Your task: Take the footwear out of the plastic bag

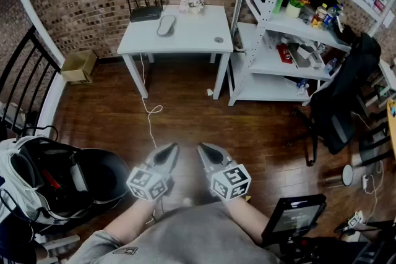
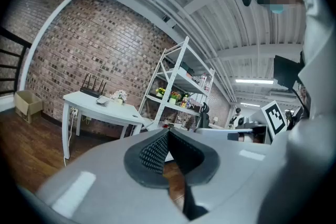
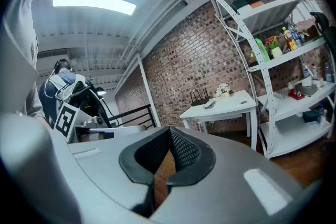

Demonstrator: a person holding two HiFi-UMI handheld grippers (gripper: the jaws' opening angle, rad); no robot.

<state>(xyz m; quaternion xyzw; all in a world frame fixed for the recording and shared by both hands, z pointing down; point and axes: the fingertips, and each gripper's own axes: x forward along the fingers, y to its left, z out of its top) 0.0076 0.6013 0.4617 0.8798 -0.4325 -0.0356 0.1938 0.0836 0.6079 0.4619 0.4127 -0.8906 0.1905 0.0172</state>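
On the white table (image 1: 185, 37) against the brick wall lies a pale grey oblong thing (image 1: 166, 25). From this far I cannot tell whether it is the bagged footwear. Both grippers hang close to my body over the wooden floor, far short of the table. My left gripper (image 1: 169, 151) is shut with nothing between its fingers, and its tips (image 2: 167, 132) meet in the left gripper view. My right gripper (image 1: 205, 149) is also shut and empty, its tips (image 3: 169, 129) closed together. The table (image 2: 100, 105) shows far off in both gripper views.
A black router (image 1: 145, 12) and a small flower pot (image 1: 193, 2) share the table. A white shelf rack (image 1: 278, 21) stands to its right. A cardboard box (image 1: 79, 66), a floor cable (image 1: 150, 114), a loaded chair (image 1: 62, 176) and an office chair (image 1: 346, 96) flank me.
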